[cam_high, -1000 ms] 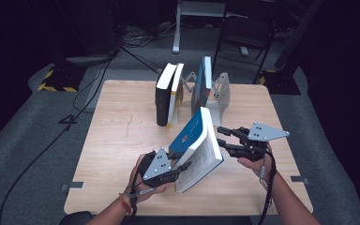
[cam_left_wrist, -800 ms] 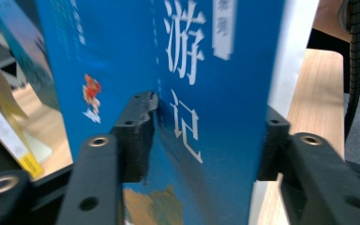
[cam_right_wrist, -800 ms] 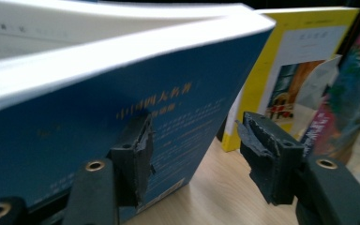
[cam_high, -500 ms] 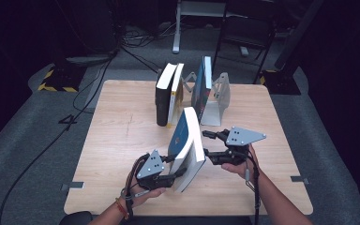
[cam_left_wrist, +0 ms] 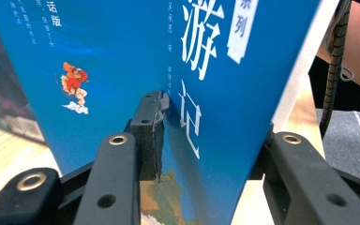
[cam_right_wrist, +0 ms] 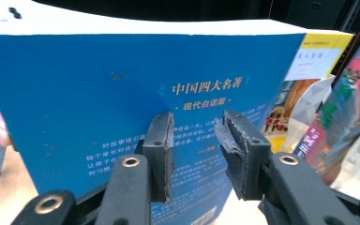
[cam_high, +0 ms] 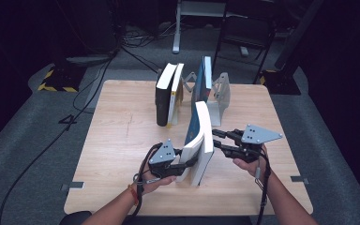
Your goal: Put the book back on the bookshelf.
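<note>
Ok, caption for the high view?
Left gripper clamps upright blue book; right gripper beside it.

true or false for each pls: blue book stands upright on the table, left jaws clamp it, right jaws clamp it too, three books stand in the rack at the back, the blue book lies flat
1. The blue book stands on edge on the table: true.
2. The left gripper has its jaws around the book's spine: true.
3. The right gripper clamps the book too: false; its jaws only face the back cover, nothing between them.
4. Three books stand at the back, by the rack: true.
5. The blue book lies flat: false; it is upright.
</note>
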{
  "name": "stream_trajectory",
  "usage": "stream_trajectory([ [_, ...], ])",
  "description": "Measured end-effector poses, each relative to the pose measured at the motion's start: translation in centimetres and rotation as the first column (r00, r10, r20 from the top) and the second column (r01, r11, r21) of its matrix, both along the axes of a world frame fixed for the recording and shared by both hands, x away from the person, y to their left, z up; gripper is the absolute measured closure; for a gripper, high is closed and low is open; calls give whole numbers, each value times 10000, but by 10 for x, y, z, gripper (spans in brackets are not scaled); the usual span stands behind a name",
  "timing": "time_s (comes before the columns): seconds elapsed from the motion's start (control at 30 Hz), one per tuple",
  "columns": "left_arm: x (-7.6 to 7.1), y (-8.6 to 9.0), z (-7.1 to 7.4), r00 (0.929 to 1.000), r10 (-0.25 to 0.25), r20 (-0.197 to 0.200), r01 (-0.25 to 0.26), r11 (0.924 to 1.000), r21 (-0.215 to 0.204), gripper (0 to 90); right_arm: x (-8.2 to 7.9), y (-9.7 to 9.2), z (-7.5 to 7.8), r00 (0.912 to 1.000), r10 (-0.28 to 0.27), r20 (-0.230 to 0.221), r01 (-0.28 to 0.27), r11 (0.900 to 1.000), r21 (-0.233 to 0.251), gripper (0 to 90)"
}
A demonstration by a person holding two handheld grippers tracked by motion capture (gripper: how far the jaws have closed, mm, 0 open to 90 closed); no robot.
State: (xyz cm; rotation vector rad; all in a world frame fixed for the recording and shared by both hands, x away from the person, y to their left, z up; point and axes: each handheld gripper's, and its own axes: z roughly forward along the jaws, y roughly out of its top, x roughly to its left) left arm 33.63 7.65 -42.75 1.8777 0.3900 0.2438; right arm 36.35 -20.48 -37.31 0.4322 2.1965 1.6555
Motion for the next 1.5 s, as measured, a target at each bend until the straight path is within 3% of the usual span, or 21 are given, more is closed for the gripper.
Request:
stream_trajectory([
  [0.17,5,-10,1,9988,-477,88,476,9988,109,601,-10,-12,3,9998,-9,218,10,10000,-20,644],
  [0.27,3,-10,1,9991,-383,202,379,9991,212,594,-18,-11,6,9979,-623,177,628,9976,-296,609],
  [0.33,1,-9,3,9990,-238,388,217,9984,517,573,-21,-8,6,9962,-840,222,848,9957,-375,585],
  [0.43,-1,-6,5,9993,-171,320,141,9958,903,557,-21,-7,4,9978,-669,31,670,9972,-325,551],
  [0.6,-8,1,4,9993,-184,320,139,9909,1341,531,-26,2,-4,9985,-539,78,544,9940,-950,547],
  [0.7,-15,2,2,9977,-374,567,249,9781,2066,468,-28,5,-12,9992,-358,-156,338,9929,-1143,535],
  [0.77,-19,3,0,9983,-320,482,215,9786,2045,420,-30,6,-19,9986,-361,-382,309,9912,-1287,534],
  [0.8,-21,3,-2,9989,-446,151,407,9795,1972,388,-30,7,-21,9984,-380,-417,322,9907,-1319,532],
  [0.9,-30,-4,-6,9990,-446,30,429,9748,2189,278,-31,10,-28,9974,-345,-636,236,9862,-1640,513],
  [1.0,-36,-16,-12,10000,-21,-91,41,9737,2280,195,-31,16,-34,9972,-320,-683,170,9777,-2091,464],
  [1.07,-35,-23,-15,9989,464,-61,-435,9683,2458,172,-29,18,-36,9970,-346,-685,194,9772,-2116,434],
  [1.2,-30,-32,-21,9920,1258,-94,-1217,9737,1928,167,-25,19,-38,9968,-476,-644,335,9782,-2048,377],
  [1.33,-32,-41,-24,9778,2093,124,-2088,9666,1489,180,-20,16,-43,9954,-733,-614,599,9785,-1976,313],
  [1.4,-34,-45,-26,9649,2607,316,-2626,9567,1256,206,-17,15,-44,9942,-820,-699,675,9796,-1891,288],
  [1.47,-34,-46,-27,9568,2880,393,-2906,9506,1088,233,-17,15,-45,9940,-917,-603,785,9779,-1937,291],
  [1.5,-34,-46,-27,9568,2880,393,-2906,9506,1088,270,-17,15,-45,9940,-917,-603,785,9779,-1937,291],
])
